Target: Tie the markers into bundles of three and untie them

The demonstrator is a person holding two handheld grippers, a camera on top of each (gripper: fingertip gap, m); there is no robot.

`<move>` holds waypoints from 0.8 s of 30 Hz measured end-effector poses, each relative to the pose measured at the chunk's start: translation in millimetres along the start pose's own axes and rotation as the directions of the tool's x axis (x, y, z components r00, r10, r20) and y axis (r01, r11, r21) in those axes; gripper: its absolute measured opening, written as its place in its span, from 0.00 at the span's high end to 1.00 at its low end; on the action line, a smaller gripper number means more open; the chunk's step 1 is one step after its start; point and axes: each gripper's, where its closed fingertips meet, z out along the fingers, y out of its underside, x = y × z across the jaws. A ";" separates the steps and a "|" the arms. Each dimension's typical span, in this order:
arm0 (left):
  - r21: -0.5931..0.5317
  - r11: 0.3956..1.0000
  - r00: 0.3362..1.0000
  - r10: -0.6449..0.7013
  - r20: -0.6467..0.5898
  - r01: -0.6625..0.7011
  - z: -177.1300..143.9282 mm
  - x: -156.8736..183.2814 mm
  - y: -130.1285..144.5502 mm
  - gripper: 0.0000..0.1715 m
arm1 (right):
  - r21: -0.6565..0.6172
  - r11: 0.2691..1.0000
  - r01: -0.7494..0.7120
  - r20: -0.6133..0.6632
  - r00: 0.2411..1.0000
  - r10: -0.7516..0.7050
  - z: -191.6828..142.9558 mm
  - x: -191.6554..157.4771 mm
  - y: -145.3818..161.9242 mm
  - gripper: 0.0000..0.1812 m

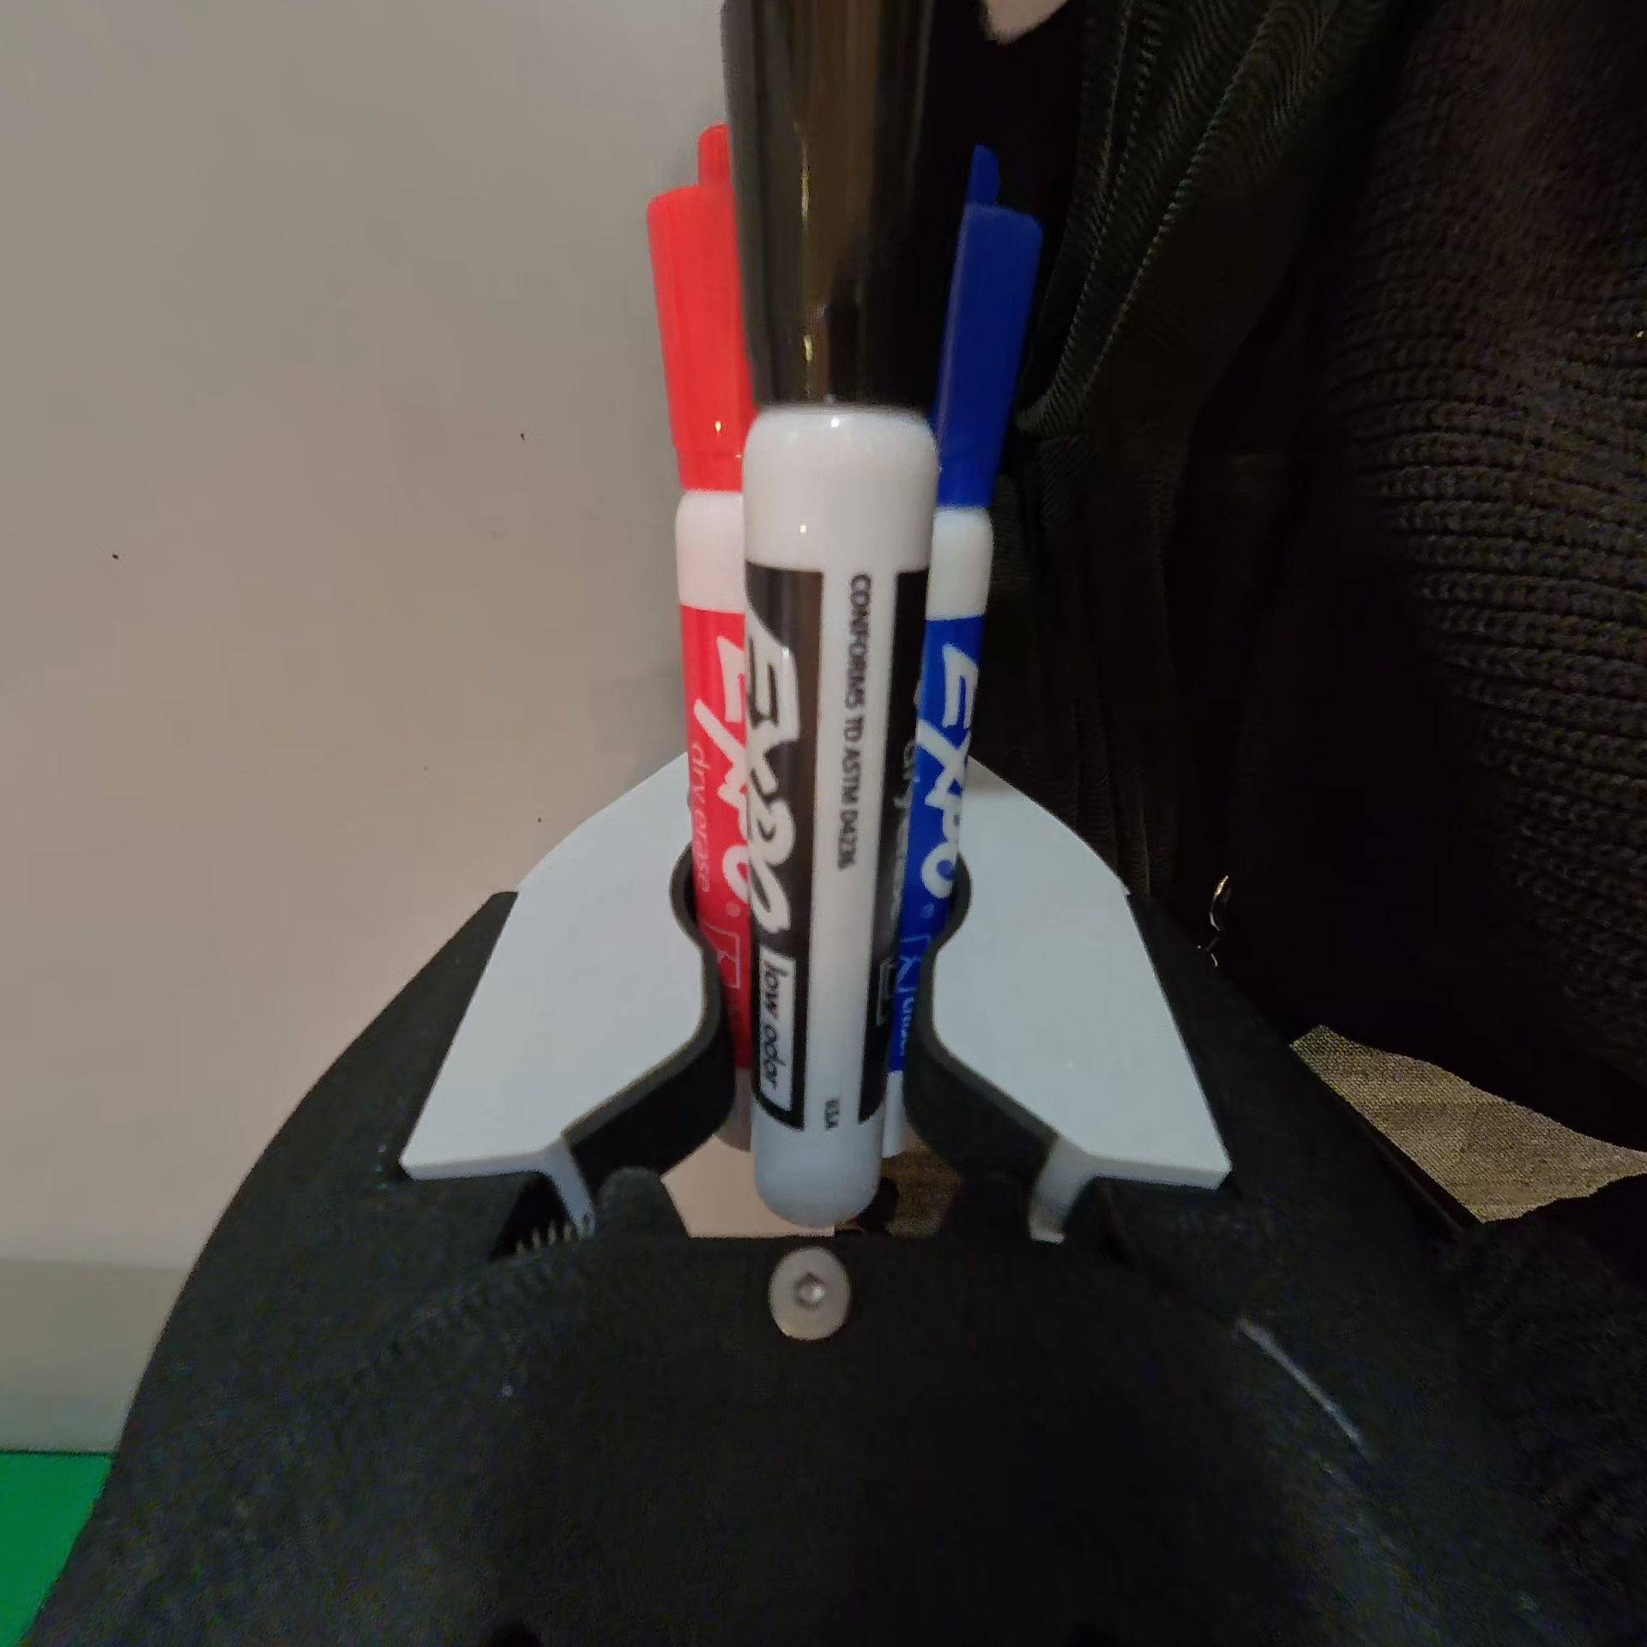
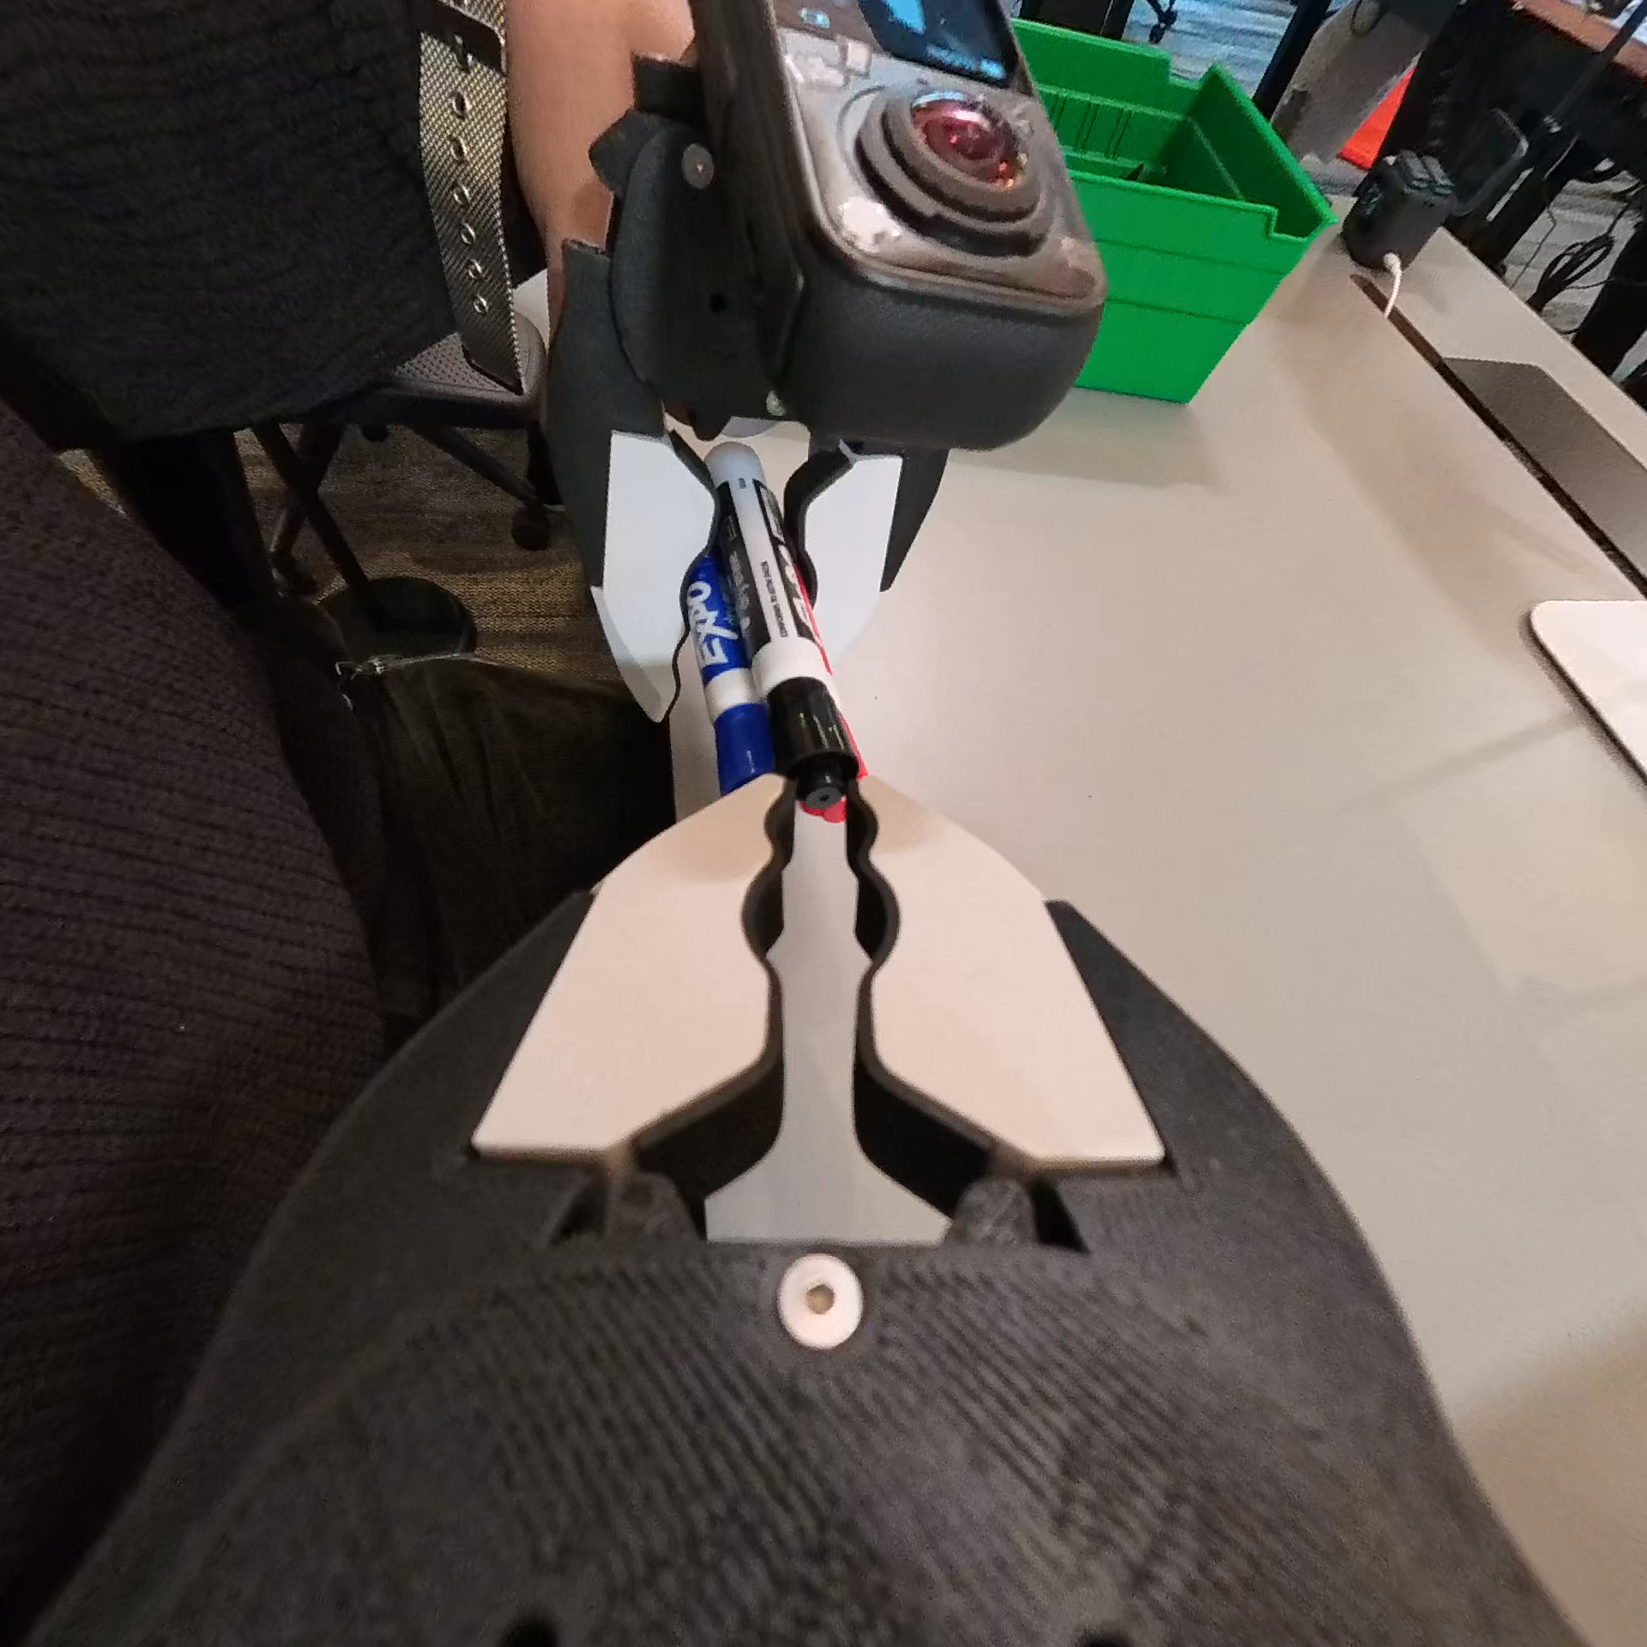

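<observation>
My left gripper (image 1: 820, 793) is shut on three markers held side by side, caps pointing away: a red marker (image 1: 704, 570), a black marker (image 1: 838, 802) on top in the middle, and a blue marker (image 1: 958, 570). In the right wrist view the left gripper (image 2: 753, 668) holds the blue marker (image 2: 717, 642), black marker (image 2: 775, 606) and red marker (image 2: 829, 809) out over the table edge. My right gripper (image 2: 820, 789) faces them. Its jaws stand a cap's width apart, closed around the cap ends of the black and red markers. No band shows on the bundle.
A pale table (image 2: 1159, 802) stretches to the right. A green bin (image 2: 1185, 223) stands at the back, with a black device and cable (image 2: 1399, 205) beside it. A white flat object (image 2: 1595, 659) lies at the right edge. A person's dark knit sleeve (image 2: 178, 802) is at the left. My hands' fingertips stand some 11 cm from each other.
</observation>
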 end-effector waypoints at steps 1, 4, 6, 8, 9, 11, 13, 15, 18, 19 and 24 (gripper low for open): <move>0.001 1.000 1.000 0.000 0.002 0.000 -0.2 -0.3 0.0 0.71 | 0.001 1.000 -0.001 0.001 1.000 0.001 0.1 -0.3 -0.1 0.93; 0.002 1.000 1.000 -0.001 0.004 0.001 -0.9 -0.9 0.4 0.71 | 0.009 1.000 -0.001 -0.004 1.000 0.001 -0.5 0.7 -1.2 0.91; 0.004 1.000 1.000 -0.004 0.003 0.004 -1.7 -0.9 0.7 0.72 | 0.014 1.000 -0.006 -0.009 1.000 0.006 -2.0 2.6 -1.4 0.88; 0.005 1.000 1.000 -0.006 0.008 0.006 -2.6 -1.8 1.5 0.71 | 0.030 0.999 -0.024 -0.009 1.000 0.024 -3.9 4.9 -1.9 0.87; 0.006 1.000 1.000 -0.009 0.008 0.009 -3.1 -2.2 2.1 0.72 | 0.040 0.998 -0.038 -0.005 0.999 0.039 -4.8 6.0 -2.0 0.87; 0.005 1.000 1.000 -0.015 0.009 0.015 -3.7 -2.9 3.5 0.72 | 0.058 0.996 -0.068 0.003 0.998 0.068 -6.2 8.1 -2.1 0.88; 0.004 1.000 1.000 -0.017 0.010 0.017 -4.1 -3.4 4.3 0.72 | 0.068 0.993 -0.092 0.015 0.996 0.092 -6.4 8.6 -1.9 0.92; 0.005 1.000 1.000 -0.016 0.011 0.016 -4.3 -3.1 3.9 0.72 | 0.073 0.992 -0.104 0.014 0.995 0.103 -5.5 9.2 -2.2 0.97; 0.006 1.000 1.000 -0.011 0.011 0.011 -4.1 -2.5 2.7 0.72 | 0.059 0.994 -0.096 -0.004 0.995 0.097 -2.3 9.6 -0.5 0.99; 0.004 1.000 1.000 -0.010 0.010 0.010 -3.8 -2.2 2.4 0.72 | 0.057 0.994 -0.093 -0.005 0.996 0.093 -1.2 8.8 -0.4 1.00; -0.003 1.000 1.000 -0.006 0.004 0.006 -2.1 -0.6 1.9 0.72 | 0.056 0.995 -0.086 -0.004 0.996 0.087 2.7 5.0 -2.4 1.00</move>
